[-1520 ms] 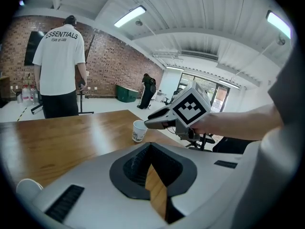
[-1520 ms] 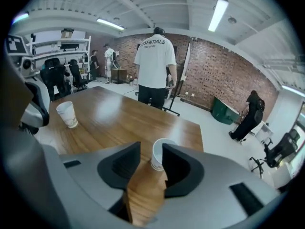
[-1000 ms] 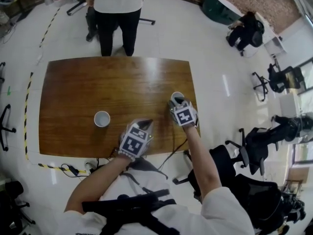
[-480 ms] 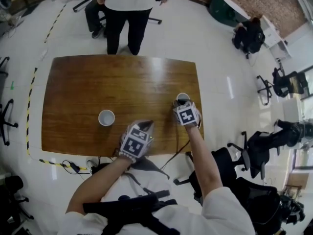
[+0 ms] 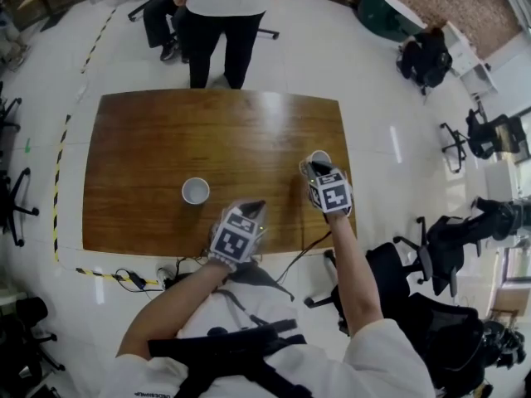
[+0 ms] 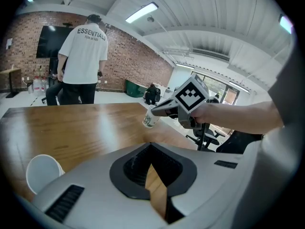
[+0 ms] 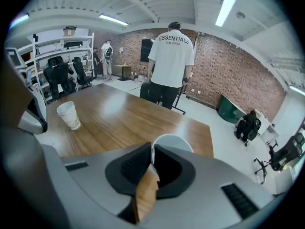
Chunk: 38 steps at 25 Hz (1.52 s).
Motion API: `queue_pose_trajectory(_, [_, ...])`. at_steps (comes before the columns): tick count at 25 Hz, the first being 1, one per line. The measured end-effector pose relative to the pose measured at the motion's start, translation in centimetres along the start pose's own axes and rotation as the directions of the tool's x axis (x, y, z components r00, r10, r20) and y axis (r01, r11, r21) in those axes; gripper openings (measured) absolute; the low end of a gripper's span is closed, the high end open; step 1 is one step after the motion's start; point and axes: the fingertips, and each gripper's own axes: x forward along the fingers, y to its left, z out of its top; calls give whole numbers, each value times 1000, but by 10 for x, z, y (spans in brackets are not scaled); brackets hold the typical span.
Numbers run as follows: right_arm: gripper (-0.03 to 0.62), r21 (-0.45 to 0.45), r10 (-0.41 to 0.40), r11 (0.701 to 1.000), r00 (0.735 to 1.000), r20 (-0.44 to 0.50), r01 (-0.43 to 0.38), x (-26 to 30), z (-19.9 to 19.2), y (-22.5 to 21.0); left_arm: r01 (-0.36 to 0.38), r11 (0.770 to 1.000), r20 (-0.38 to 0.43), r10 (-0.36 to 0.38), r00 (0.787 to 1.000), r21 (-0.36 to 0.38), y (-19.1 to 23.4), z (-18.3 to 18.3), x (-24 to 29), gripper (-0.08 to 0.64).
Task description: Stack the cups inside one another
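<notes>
A white paper cup (image 5: pixel 196 191) stands upright on the wooden table (image 5: pixel 158 131), left of the middle; it also appears as the cup (image 7: pixel 69 114) and the cup (image 6: pixel 42 171). A second white cup (image 5: pixel 320 157) is near the table's right edge. My right gripper (image 5: pixel 314 169) pinches its rim, jaws still closing, wall of the cup (image 7: pixel 172 143) between them. The held cup (image 6: pixel 150 119) hangs tilted just above the wood. My left gripper (image 5: pixel 253 209) hovers at the front edge, right of the standing cup, jaws together around nothing (image 6: pixel 152 162).
A person in a white T-shirt (image 5: pixel 217 7) stands at the table's far side. Office chairs (image 5: pixel 431 251) crowd the floor on the right. Cables and a power strip (image 5: pixel 133 280) lie by the front left corner, near striped floor tape (image 5: pixel 56 189).
The right gripper has closed on the rim of the cup near the right edge and raised it slightly. The left gripper drifted a little. The standing person shifted.
</notes>
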Motion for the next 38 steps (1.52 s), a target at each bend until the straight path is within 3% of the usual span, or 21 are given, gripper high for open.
queue_pose_trajectory(7, [31,45,61,997,990,130,-68,-44,40,53,-13,1000,15,13,1000,4,8,-14,-35,0])
queue_pose_trajectory(11, [31,72,165,980,960,225,-185,-68,68,107,-30,1000,19,30,999,-6,19,-28,-64,0])
queue_pose_trajectory(17, [31,-12,262,963,924,279,-269,-86,107,181,-90,994,38,93,995,-62,48,-48,-109,0])
queue_pose_trajectory(22, [31,-85,324,946,904,280,-313,-91,129,229,-152,985,28,155,988,-84,72,-64,-140,0])
queue_pose_trajectory(29, [31,-199,407,908,888,211,-369,-78,137,295,-205,971,30,210,977,-125,102,-79,-176,0])
queue_pose_trajectory(38, [31,-330,404,876,909,104,-351,-53,125,333,-230,962,38,237,971,-145,123,-85,-198,0])
